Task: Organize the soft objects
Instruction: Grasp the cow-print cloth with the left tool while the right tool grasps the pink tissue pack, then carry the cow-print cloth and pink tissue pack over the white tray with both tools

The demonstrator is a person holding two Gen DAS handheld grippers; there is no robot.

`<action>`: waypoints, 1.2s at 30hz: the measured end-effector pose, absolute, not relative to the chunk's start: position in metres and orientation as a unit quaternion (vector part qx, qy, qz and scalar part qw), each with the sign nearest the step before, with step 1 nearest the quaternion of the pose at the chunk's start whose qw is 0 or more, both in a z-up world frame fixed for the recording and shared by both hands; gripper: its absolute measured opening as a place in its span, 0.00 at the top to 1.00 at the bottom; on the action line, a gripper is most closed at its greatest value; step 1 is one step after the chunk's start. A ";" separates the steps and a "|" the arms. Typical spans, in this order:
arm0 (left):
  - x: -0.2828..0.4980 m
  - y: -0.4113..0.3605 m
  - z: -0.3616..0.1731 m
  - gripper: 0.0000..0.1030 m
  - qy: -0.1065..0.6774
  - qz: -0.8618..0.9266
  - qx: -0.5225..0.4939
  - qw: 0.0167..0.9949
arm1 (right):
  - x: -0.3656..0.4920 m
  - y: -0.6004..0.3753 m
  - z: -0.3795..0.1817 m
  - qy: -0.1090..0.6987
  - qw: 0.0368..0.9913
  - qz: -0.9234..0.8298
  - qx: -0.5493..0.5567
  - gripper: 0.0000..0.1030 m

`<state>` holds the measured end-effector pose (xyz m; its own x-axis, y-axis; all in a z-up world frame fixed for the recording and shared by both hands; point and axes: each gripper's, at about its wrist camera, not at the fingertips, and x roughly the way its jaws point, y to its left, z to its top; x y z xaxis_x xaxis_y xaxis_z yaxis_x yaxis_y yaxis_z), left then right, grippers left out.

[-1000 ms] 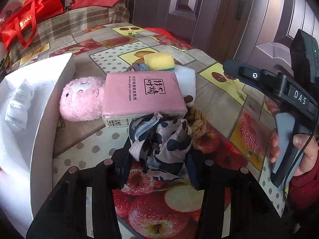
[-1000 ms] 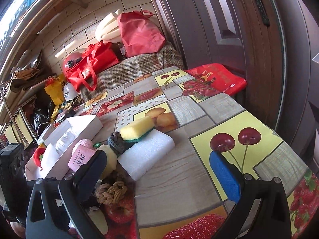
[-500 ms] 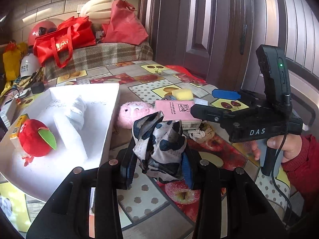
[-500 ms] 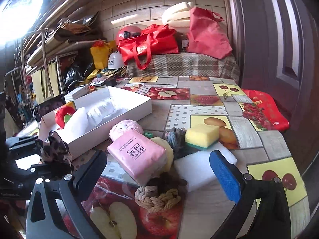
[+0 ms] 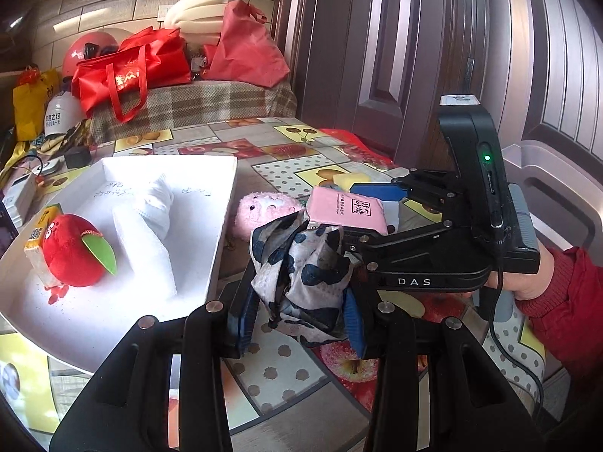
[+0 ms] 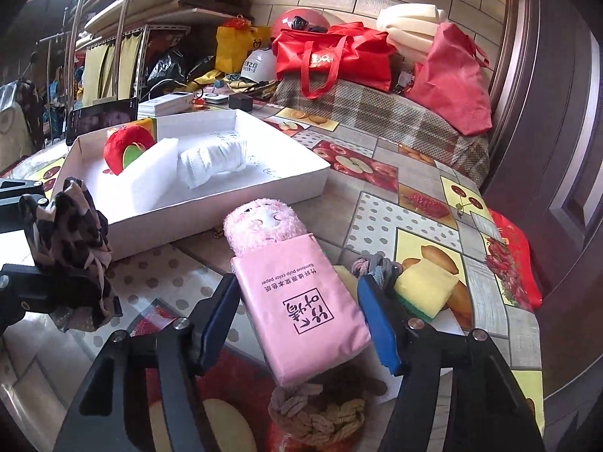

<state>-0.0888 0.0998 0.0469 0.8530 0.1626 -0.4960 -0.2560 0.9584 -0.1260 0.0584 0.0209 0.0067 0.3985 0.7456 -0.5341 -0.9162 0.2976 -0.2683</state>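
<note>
My left gripper (image 5: 297,316) is shut on a black-and-white spotted cloth (image 5: 301,275), held above the table just right of the white box (image 5: 222,226). The box holds a red plush apple (image 5: 71,252), a white foam block (image 5: 147,252) and a folded white cloth (image 5: 158,203). My right gripper (image 6: 301,320) is open, its blue pads either side of the pink tissue pack (image 6: 305,301), which lies against a pink plush toy (image 6: 260,226). A yellow sponge (image 6: 426,286) and a knotted rope (image 6: 320,410) lie nearby.
Red bags (image 6: 331,56), a helmet (image 6: 297,19) and foam sheets (image 6: 410,19) sit on a plaid-covered bench behind the table. A dark door (image 6: 557,113) stands on the right. A phone (image 6: 101,116) and small boxes sit behind the white box.
My left gripper lifted the spotted cloth off the table and swung left toward the white box. My right gripper moved in low around the pink tissue pack.
</note>
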 end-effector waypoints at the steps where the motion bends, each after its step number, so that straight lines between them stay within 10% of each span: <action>1: -0.089 0.100 0.048 0.63 0.246 0.110 -0.094 0.958 | 0.057 0.015 0.010 0.149 0.797 0.525 -0.260 0.39; 15: -0.103 0.098 0.053 0.63 0.212 0.129 -0.086 0.965 | 0.035 -0.062 0.039 0.131 0.838 0.530 -0.001 0.46; 36: -0.131 0.125 0.055 0.62 0.186 0.199 -0.049 0.961 | 0.002 -0.025 0.035 0.117 0.828 0.547 -0.041 0.46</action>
